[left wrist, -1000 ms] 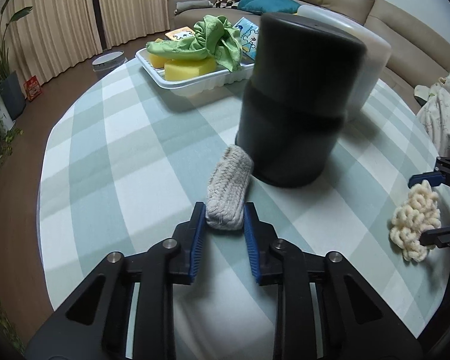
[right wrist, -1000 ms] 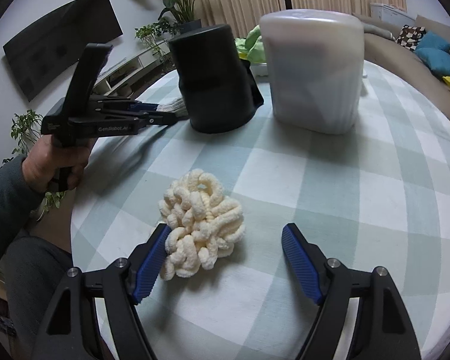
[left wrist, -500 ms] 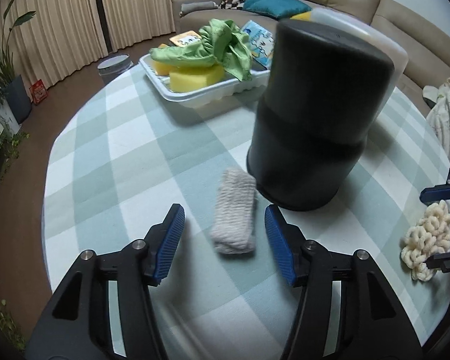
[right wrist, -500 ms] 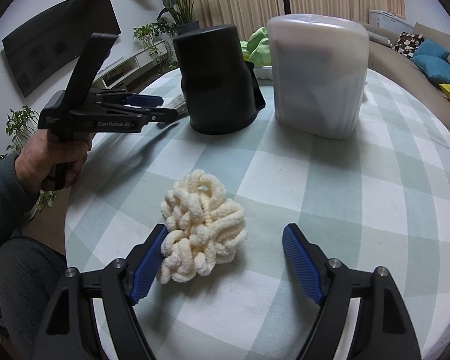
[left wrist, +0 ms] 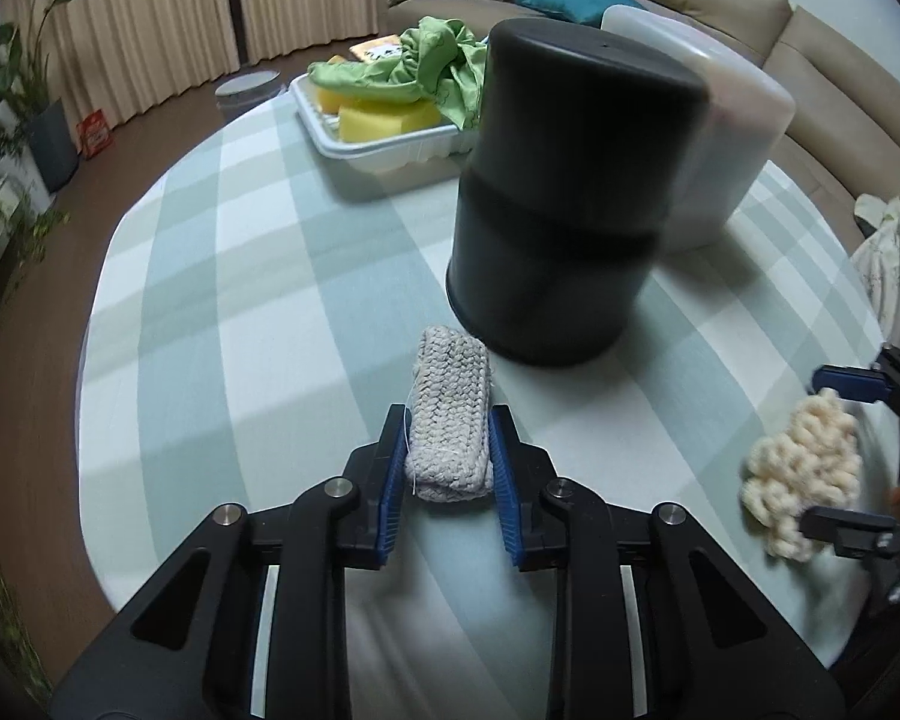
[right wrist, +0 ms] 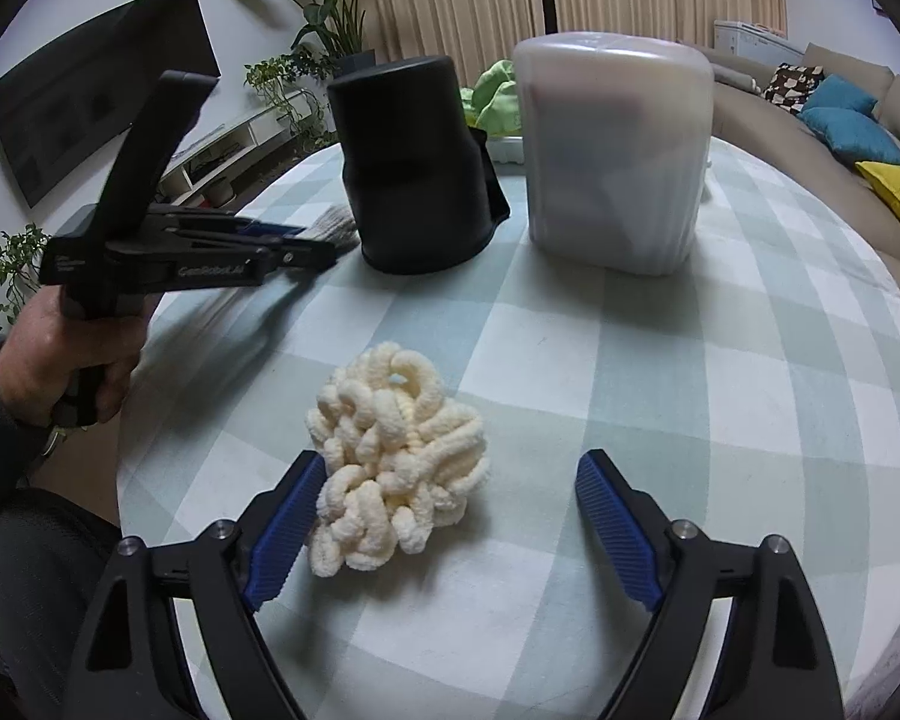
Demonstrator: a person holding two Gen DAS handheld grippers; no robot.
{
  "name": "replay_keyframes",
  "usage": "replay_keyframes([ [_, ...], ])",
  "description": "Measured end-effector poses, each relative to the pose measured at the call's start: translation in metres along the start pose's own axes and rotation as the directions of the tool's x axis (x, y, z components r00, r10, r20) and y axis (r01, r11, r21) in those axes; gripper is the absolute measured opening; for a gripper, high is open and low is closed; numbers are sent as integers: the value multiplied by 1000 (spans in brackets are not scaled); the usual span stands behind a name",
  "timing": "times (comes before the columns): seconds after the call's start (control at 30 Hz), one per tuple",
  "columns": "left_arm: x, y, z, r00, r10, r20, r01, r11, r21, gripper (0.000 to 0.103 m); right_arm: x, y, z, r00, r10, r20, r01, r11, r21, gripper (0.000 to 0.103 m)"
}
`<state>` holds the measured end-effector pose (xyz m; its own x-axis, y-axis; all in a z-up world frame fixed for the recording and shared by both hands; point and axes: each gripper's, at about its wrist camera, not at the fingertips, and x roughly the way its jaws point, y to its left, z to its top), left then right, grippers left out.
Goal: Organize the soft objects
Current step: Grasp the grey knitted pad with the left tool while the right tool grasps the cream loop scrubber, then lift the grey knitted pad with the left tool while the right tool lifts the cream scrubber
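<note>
Near the table's (left wrist: 222,276) front edge, the left gripper (left wrist: 448,462), spread wide half a second ago, now clamps the knitted cloth (left wrist: 450,420), ready for lifting. The right gripper (right wrist: 444,516) remains spread around the yarn bundle (right wrist: 396,462).

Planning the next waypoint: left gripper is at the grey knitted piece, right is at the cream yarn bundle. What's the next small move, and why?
Probably lift the left gripper a little. Its blue pads already press both sides of the grey knitted piece, which lies close to the black canister, so raising it clears that. The right gripper is open around the cream yarn bundle, one pad touching, so it could close afterwards.
</note>
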<state>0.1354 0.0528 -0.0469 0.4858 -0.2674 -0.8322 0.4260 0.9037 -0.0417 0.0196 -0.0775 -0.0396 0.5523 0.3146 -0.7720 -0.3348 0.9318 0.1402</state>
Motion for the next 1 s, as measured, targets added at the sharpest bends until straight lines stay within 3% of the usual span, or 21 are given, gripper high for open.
replay_keyframes([
  [0.13, -12, -8, -9, 1000, -5, -10, 5, 1000, -21, 24, 8, 1, 1, 1000, -2, -19, 2, 1000, -13, 97],
  [0.2, -16, -12, -13, 1000, -15, -14, 14, 999, -29, 24, 9, 3, 1, 1000, -10, -20, 9, 999, -30, 95],
  [0.3, -24, -20, -18, 999, -37, -7, 37, 999, -39, 24, 6, 4, 2, 1000, -3, -15, 2, 999, -38, 73],
  [0.37, -29, -27, -22, 998, -55, -1, 55, 998, -44, 24, 2, 4, 3, 1000, 19, -17, -19, 999, -37, 46],
  [0.47, -35, -40, -28, 997, -73, 5, 73, 996, -44, 24, -7, 12, 1, 1000, 5, -1, -5, 998, -69, 34],
  [0.7, -55, -71, -37, 991, -128, 45, 132, 988, -76, 24, -39, 15, 2, 999, -4, 44, 8, 996, -92, 29],
  [1.0, -82, -105, -31, 981, -161, 112, 170, 983, -76, 24, -89, -24, 17, 993, -55, 100, 58, 998, -25, 29],
])
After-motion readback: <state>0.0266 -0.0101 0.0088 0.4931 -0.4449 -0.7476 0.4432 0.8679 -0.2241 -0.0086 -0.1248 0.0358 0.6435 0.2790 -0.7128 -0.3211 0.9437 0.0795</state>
